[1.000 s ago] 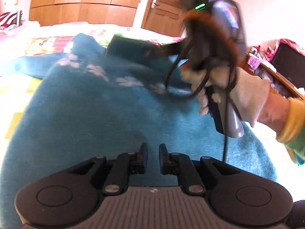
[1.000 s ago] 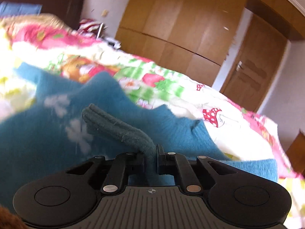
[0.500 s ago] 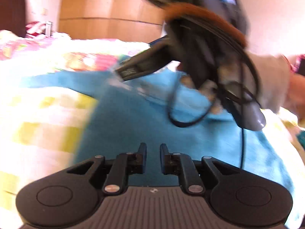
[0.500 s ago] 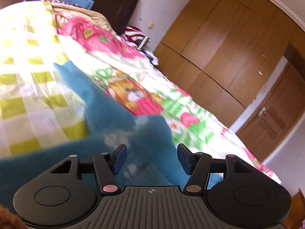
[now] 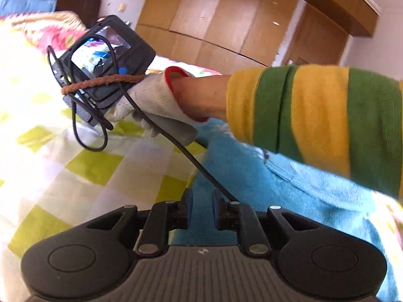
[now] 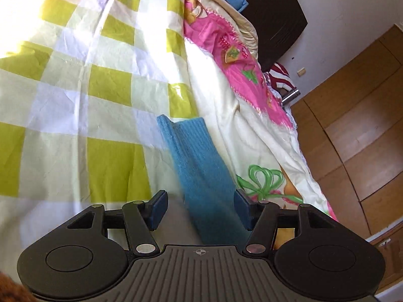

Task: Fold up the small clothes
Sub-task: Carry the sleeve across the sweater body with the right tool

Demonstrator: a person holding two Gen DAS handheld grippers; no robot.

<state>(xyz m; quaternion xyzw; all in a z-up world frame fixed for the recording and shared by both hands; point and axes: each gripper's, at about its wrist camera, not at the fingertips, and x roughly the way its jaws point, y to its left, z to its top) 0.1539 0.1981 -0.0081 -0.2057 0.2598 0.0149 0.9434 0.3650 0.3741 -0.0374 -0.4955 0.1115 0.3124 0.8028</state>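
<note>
Your left gripper [image 5: 201,207] hovers low over the fuzzy turquoise knit sweater [image 5: 289,188], which lies spread on the bed and fills the near right of the left wrist view. Its blue-padded fingers [image 5: 187,207] stand almost together with only a narrow gap between them, and nothing is caught in that gap; the sweater shows through it from below.

Your right hand [image 5: 151,100], in a white knit glove with a red cuff, reaches across from the right in that view, with a yellow-and-green striped sleeve [image 5: 314,120] behind it. It holds the other gripper's grey handle, and a black cable [image 5: 176,143] trails from there toward the near fingers.

Your right gripper [image 6: 200,210] has its fingers [image 6: 158,209] spread wide and grips nothing. One turquoise ribbed sleeve end [image 6: 194,151] of the sweater runs from between them out to the far middle, lying flat on the bed, its cuff furthest from you. The sleeve sits nearer the right finger than the left; whether it touches either I cannot tell.

The yellow-green and white checked bedsheet [image 6: 75,88] lies to the left of the sleeve. A cream quilt with pink cartoon prints [image 6: 239,75] lies to its right. Brown wooden wardrobe doors [image 6: 365,138] stand at the far right.
</note>
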